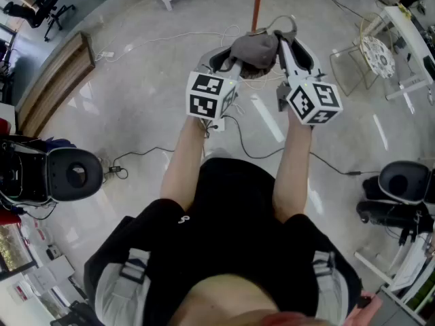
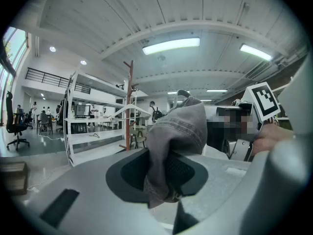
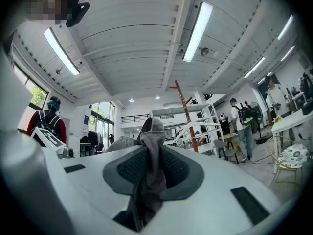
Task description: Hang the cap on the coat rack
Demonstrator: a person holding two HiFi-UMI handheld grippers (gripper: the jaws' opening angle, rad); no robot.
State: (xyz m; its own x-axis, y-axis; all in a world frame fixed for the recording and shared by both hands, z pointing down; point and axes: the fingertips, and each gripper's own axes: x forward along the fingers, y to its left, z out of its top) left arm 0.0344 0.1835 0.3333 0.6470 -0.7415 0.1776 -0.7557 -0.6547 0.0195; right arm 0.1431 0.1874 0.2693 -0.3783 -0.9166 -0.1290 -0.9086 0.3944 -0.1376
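A grey cap (image 1: 254, 51) hangs between my two grippers, held up in front of the person. My left gripper (image 1: 228, 61) is shut on one side of the cap (image 2: 173, 141), its fabric pinched between the dark pads. On the other side my right gripper (image 1: 284, 46) is shut on the cap (image 3: 151, 160), with cloth bunched in its jaws. The brown coat rack (image 1: 257, 2) stands on the floor just beyond the cap. The coat rack (image 2: 129, 104) rises left of the cap in the left gripper view, and the coat rack (image 3: 186, 116) stands right of it in the right gripper view.
A wire chair with a patterned cushion (image 1: 370, 56) stands to the right. Cables (image 1: 258, 151) trail over the glossy floor. A black device (image 1: 58, 172) sits at the left, another (image 1: 401, 195) at the right. White shelving (image 2: 93, 116) and people stand farther off.
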